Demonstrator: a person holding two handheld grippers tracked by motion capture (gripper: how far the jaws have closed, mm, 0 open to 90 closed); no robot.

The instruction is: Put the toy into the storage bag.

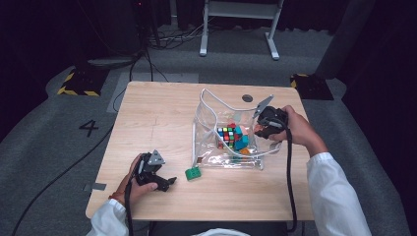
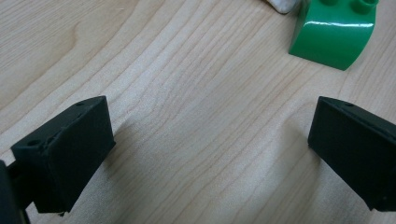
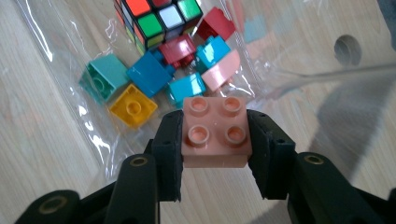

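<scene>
**Pink brick held over the clear bag**

Your right hand-held gripper [image 3: 215, 140] was clamped on a pink four-stud brick [image 3: 215, 133], one jaw pressed to each side of it, studs facing the camera. In the high view this right hand-held gripper [image 1: 265, 129] hung at the right rim of the clear plastic bag [image 1: 209, 115], which stood open on the worktop [image 1: 157, 113]. Inside the bag lay a puzzle cube [image 3: 156, 18], a yellow brick [image 3: 133, 108], a teal brick [image 3: 103, 74], several blue bricks [image 3: 149, 73], a red brick [image 3: 178, 49] and a pale pink curved brick [image 3: 220, 71]. Your left hand-held gripper [image 1: 160, 181] rested near the front left of the worktop, its jaws standing wide apart with bare wood between them. A green curved brick [image 2: 334, 35] sat just beyond those jaws, outside the bag and close to its front left corner [image 1: 193, 173].
</scene>
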